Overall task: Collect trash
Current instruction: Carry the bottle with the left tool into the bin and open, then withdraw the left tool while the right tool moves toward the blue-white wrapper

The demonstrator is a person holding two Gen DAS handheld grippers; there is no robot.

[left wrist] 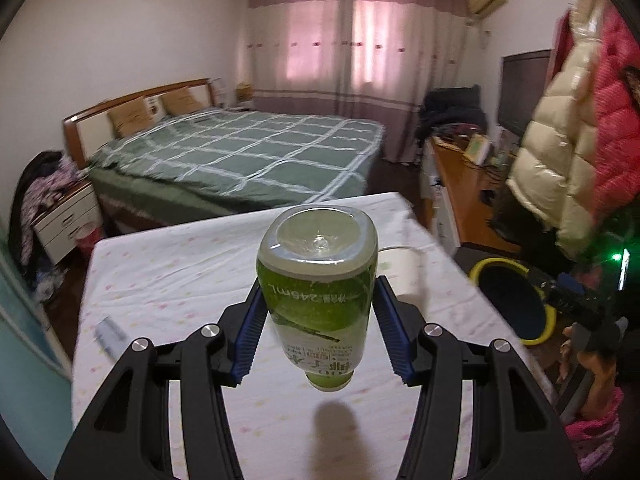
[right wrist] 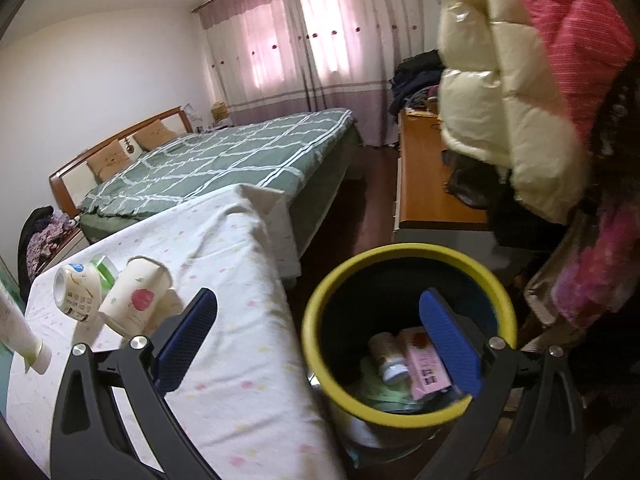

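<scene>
My left gripper (left wrist: 318,292) is shut on a green-labelled plastic bottle (left wrist: 316,280), blue pads pressing its sides. The bottle hangs above the white dotted tablecloth (left wrist: 180,272), clear base pointing away, and casts a shadow below. My right gripper (right wrist: 318,300) is open and holds nothing, over the gap between the table edge and a yellow-rimmed black bin (right wrist: 400,250). The bin holds a small bottle (right wrist: 390,356), a pink carton (right wrist: 424,364) and other trash. A paper cup with an apple print (right wrist: 134,300), a patterned white cup (right wrist: 76,288) and a pale tube (right wrist: 24,332) lie on the table.
The bin (left wrist: 496,262) stands on the floor right of the table. A green checked bed (left wrist: 240,152) lies behind it, and a wooden desk (right wrist: 424,184) runs along the right wall. Cream and pink coats (right wrist: 500,80) hang above the bin. A blurred small item (left wrist: 108,332) lies at the table's left.
</scene>
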